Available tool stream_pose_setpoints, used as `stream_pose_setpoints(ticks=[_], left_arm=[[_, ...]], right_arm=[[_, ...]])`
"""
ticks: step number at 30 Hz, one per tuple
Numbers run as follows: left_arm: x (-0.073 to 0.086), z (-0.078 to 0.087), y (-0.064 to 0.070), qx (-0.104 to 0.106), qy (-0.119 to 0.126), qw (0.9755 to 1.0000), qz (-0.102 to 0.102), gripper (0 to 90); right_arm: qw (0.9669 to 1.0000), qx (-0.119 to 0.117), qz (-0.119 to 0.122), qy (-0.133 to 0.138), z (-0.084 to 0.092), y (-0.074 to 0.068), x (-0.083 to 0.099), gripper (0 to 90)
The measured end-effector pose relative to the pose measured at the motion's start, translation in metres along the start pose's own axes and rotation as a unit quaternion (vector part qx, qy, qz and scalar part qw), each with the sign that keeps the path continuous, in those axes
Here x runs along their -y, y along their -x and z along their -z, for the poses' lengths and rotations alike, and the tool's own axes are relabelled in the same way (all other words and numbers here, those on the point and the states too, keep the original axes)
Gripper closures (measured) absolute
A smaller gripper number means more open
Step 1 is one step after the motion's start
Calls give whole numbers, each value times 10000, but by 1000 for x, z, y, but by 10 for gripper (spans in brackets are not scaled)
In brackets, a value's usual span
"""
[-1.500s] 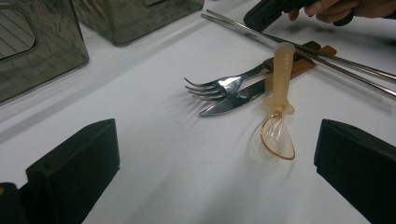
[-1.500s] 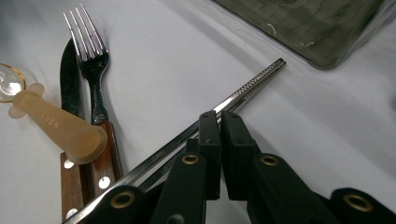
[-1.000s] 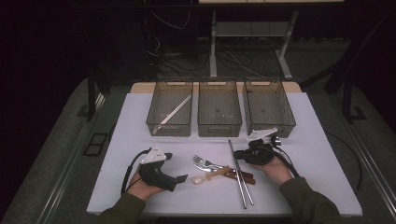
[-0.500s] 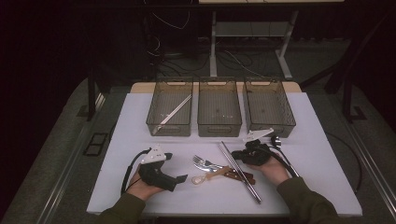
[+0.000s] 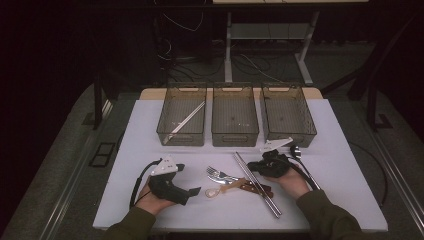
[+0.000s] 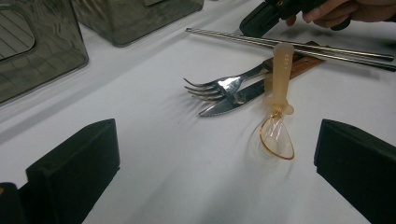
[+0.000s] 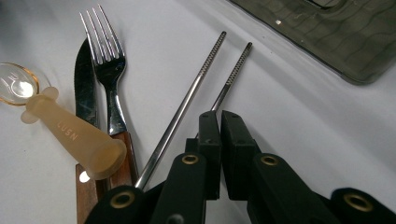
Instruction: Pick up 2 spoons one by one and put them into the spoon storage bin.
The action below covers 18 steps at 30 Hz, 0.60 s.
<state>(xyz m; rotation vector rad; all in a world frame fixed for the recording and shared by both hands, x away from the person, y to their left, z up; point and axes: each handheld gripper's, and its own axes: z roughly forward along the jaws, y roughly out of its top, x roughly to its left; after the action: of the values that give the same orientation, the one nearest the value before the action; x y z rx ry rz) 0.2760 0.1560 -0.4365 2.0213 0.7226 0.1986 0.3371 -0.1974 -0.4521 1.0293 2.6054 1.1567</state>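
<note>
The right gripper (image 7: pixel 219 122), jaws clamped on one thin, stiff, slippery steel chopstick (image 7: pixel 232 77) near the table's front edge, gripped mid-shaft; the left gripper (image 6: pixel 215 158) stood open.

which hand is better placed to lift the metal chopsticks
Right, probably: the right gripper sits shut right over the chopsticks, one seemingly between its jaws. The left gripper stands open short of the fork.

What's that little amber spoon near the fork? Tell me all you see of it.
The spoon is small, with a clear amber-rimmed bowl and a thick, pale, rubbery-looking handle bearing raised letters. It lies on the white table, its handle resting across the wooden handles of the fork and knife; its handle end reaches the chopsticks. No gripper touches it.
</note>
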Motion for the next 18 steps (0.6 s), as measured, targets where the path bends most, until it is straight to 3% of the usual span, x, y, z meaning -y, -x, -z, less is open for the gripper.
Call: stream_pose_setpoints(ticks=[18], left_arm=[[0, 0, 0, -3, 1, 10000, -1, 0]], right_arm=[[9998, -138, 157, 52, -1, -7, -2, 869]])
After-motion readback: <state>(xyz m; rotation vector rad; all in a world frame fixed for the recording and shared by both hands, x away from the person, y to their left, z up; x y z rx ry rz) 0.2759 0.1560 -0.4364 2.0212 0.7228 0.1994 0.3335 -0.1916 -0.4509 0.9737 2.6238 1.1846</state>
